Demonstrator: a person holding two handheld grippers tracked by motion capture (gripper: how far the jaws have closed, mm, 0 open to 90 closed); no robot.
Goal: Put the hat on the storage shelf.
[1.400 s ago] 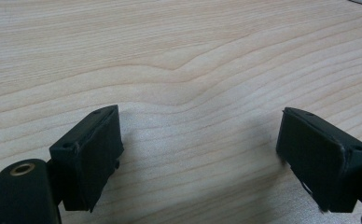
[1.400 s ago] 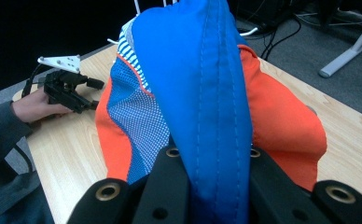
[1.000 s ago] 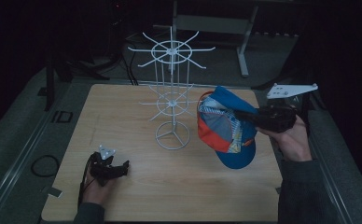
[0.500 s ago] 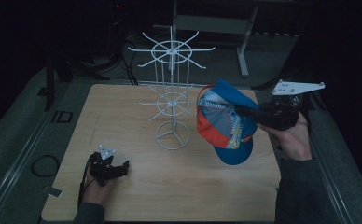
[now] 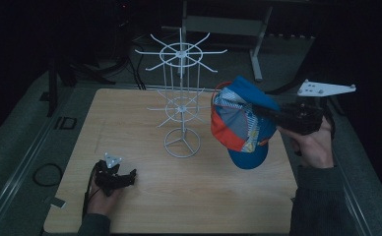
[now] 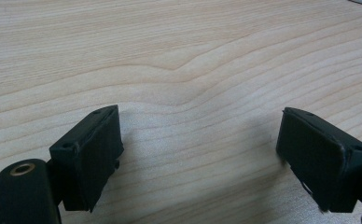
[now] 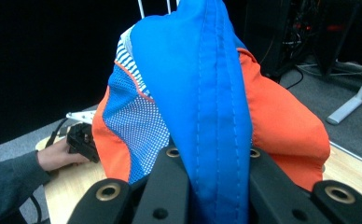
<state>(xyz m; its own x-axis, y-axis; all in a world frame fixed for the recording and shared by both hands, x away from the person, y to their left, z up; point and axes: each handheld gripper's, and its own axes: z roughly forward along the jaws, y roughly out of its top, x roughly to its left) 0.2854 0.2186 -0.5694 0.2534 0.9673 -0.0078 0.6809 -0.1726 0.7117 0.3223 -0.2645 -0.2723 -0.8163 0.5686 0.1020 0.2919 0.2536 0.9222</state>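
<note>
So, right claw [image 5: 270, 114]: clamped on cap [image 5: 238, 123] brim, held up near wire rack [image 5: 180, 105], probably for hanging.
Left claw [image 5: 125, 176]: spread wide, empty, parked on desk [image 5: 194, 196].

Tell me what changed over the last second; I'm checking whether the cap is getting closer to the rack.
The right gripper, shut on the cap, carried it a little left toward the wire rack and tilted it, so the cap now hangs nearer the rack's arms. Nothing was let go. The left gripper stayed open, resting on the table, and the rack did not move.
</note>
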